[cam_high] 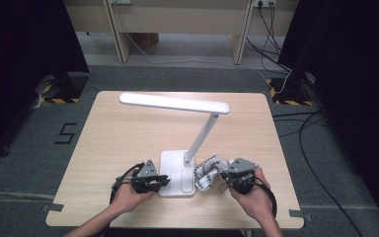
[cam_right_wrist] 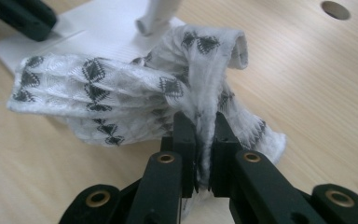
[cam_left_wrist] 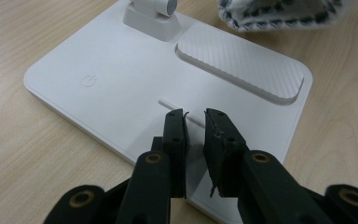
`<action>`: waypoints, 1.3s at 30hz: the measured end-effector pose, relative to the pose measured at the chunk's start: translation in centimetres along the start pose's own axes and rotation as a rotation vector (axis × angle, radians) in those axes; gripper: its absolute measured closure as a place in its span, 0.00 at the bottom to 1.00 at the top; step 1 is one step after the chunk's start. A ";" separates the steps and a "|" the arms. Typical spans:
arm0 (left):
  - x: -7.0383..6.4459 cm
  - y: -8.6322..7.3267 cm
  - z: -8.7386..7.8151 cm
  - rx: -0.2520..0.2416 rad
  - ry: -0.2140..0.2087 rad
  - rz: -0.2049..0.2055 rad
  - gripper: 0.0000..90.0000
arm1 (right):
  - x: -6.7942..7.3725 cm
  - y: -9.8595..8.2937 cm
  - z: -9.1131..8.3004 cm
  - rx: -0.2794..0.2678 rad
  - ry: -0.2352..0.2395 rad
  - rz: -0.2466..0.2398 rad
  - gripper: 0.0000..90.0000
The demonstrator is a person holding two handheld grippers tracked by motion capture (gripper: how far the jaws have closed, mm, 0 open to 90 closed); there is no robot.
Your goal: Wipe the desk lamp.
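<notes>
A white desk lamp stands on the wooden table, its base [cam_high: 176,173] near the front edge and its long head [cam_high: 174,102] reaching left. My left gripper [cam_high: 162,180] hovers over the base [cam_left_wrist: 98,93]. Its jaws [cam_left_wrist: 195,119] are almost together, with a slim gap and nothing between them. My right gripper [cam_high: 225,174] is shut on a white cloth with black diamond marks [cam_high: 208,173]. The cloth [cam_right_wrist: 121,88] bunches up from the jaws [cam_right_wrist: 204,126] and drapes toward the lamp base [cam_right_wrist: 98,32].
The base carries a power symbol [cam_left_wrist: 88,80] and a ribbed recess [cam_left_wrist: 242,65]. The lamp's stem [cam_high: 203,136] slants up to the right above the base. A round hole [cam_right_wrist: 335,9] sits in the table [cam_high: 128,138]. Cables lie on the floor [cam_high: 301,123] at right.
</notes>
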State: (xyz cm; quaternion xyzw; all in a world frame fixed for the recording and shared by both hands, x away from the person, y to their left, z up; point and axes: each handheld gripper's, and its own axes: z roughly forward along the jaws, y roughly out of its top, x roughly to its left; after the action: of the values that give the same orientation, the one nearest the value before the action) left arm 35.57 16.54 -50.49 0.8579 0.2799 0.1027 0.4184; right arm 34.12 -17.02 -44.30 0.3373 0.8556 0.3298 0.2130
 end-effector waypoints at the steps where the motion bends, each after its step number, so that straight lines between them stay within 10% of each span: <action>1: 0.0 0.0 0.0 -0.002 0.000 -0.001 0.86 | -0.4 -0.1 0.0 0.000 -0.014 0.010 0.94; 27: 0.0 0.1 0.0 -0.002 -0.002 -0.001 0.86 | -7.1 -1.0 1.7 0.009 -0.267 0.201 0.94; 39: 0.0 0.1 0.1 0.000 -0.001 0.001 0.86 | -7.8 -1.8 3.5 0.041 -0.315 0.248 0.94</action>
State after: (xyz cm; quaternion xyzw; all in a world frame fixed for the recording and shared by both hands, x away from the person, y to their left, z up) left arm 35.62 16.45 -50.46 0.8581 0.2792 0.1026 0.4185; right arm 40.71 -22.16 -46.86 0.4916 0.7702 0.2794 0.2951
